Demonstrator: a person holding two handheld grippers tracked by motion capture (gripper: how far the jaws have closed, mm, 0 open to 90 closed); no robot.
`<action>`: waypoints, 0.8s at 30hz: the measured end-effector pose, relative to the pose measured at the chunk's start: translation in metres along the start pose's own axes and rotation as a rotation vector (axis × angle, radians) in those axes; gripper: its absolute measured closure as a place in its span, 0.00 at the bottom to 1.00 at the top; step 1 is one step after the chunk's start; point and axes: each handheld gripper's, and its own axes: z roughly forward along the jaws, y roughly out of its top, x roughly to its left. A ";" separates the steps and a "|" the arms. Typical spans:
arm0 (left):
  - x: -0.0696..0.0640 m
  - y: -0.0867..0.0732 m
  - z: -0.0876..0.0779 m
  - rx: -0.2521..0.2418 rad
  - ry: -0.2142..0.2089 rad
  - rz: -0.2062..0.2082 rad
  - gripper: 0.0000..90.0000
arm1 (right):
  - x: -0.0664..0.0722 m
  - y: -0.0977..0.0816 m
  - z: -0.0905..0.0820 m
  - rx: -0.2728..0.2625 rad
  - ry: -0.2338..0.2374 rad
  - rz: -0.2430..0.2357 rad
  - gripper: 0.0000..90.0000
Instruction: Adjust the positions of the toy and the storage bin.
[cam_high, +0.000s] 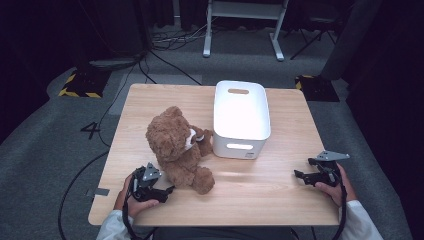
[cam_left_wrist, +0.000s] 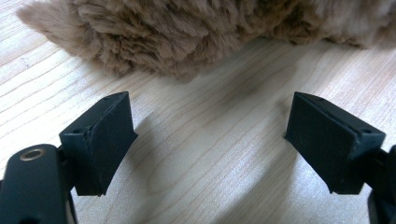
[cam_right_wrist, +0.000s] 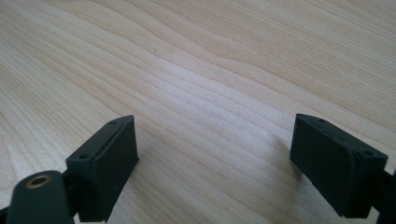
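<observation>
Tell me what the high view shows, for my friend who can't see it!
A brown teddy bear sits on a wooden table beside a white plastic bin, one arm touching the bin's near corner. A person's hands rest at the near edge, each holding a black gripper: the left gripper right next to the bear's leg, the right gripper apart on bare wood, jaws open.
</observation>
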 end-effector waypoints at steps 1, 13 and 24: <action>0.000 0.001 0.001 0.002 0.004 -0.001 0.16 | 0.000 0.000 0.000 0.000 0.000 -0.001 0.16; -0.001 0.001 0.001 0.001 0.008 -0.006 0.16 | 0.000 0.001 -0.001 -0.004 0.029 -0.016 0.18; -0.002 0.001 0.001 0.002 0.015 -0.013 0.16 | 0.016 0.032 -0.023 -0.159 0.090 -0.068 0.26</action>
